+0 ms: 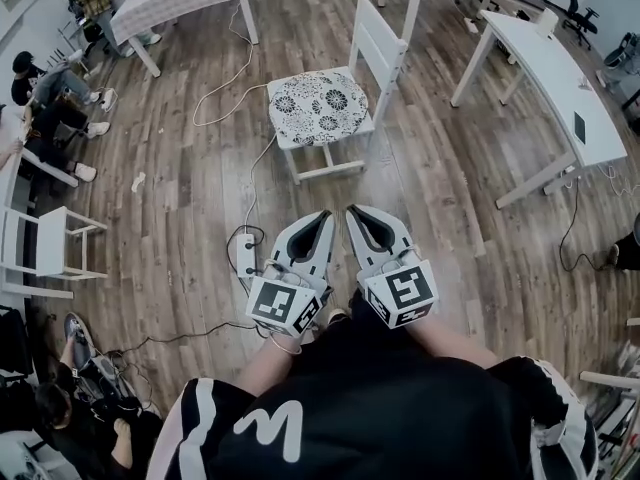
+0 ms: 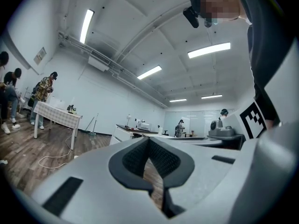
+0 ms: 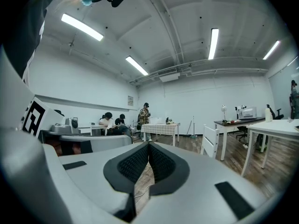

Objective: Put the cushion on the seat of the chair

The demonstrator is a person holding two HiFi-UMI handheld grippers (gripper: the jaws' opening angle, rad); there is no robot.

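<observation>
1. Left gripper point(image 2: 148, 140): jaws are sitting together at the tips, gripping nothing, with only floor point(image 1: 450, 198) showing through the gap behind them.
2. Right gripper point(image 3: 149, 145): same, with jaws meeting tip to tip and gripping nothing.
3. Both are pointing level, side by side and close together, just ahead of the person point(image 1: 380, 408).
4. Cushion point(image 1: 318, 106), black-and-white floral, is lying flat on the seat of the white chair point(image 1: 380, 38), well ahead of both grippers and clear of them.
5. Power strip point(image 1: 246, 255) is lying on the floor just left of the left gripper, with a white cable point(image 1: 225, 83) trailing past the chair.
6. White table point(image 1: 560, 88) is standing right of the chair.
</observation>
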